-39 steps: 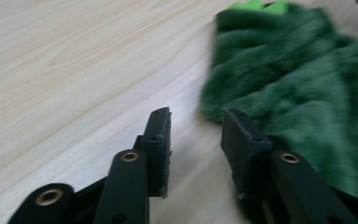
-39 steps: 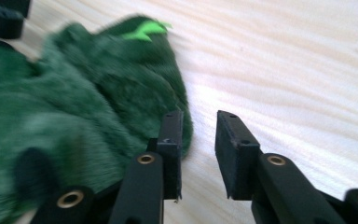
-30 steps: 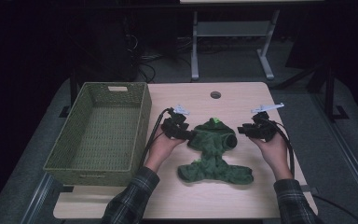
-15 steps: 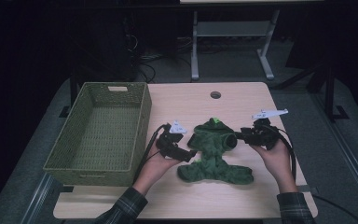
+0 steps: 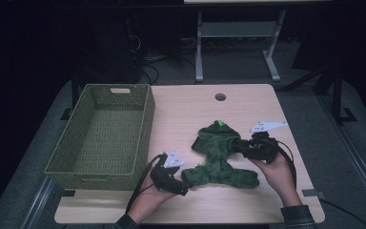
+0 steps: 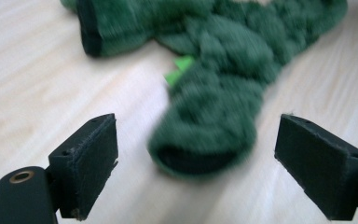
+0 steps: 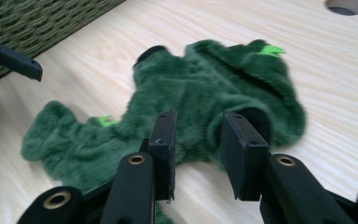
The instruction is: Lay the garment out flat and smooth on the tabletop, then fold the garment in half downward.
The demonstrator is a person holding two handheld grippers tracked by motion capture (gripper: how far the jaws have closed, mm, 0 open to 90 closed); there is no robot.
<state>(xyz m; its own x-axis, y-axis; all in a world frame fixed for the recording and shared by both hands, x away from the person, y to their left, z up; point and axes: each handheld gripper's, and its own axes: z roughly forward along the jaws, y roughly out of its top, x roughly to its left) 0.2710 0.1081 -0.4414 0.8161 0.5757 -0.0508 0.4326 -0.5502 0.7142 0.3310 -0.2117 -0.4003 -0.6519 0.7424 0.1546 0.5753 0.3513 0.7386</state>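
A fuzzy dark green garment with bright green spikes lies spread on the wooden table. My right gripper is at its right side, shut on a fold of the green garment that bunches between the pads of the right gripper. My left gripper is at the garment's near left corner. Its jaws have just been opening and stand wide apart. In the left gripper view a sleeve end lies just ahead of the left gripper, and neither pad touches it.
A woven green basket stands on the left half of the table, and its wall is in the right gripper view too. A round cable hole sits at the table's far middle. A metal stand is on the floor beyond.
My left gripper let go of the garment's upper left, opened wide and moved toward the table's near edge. The right gripper drew slightly nearer with the fabric still in it.
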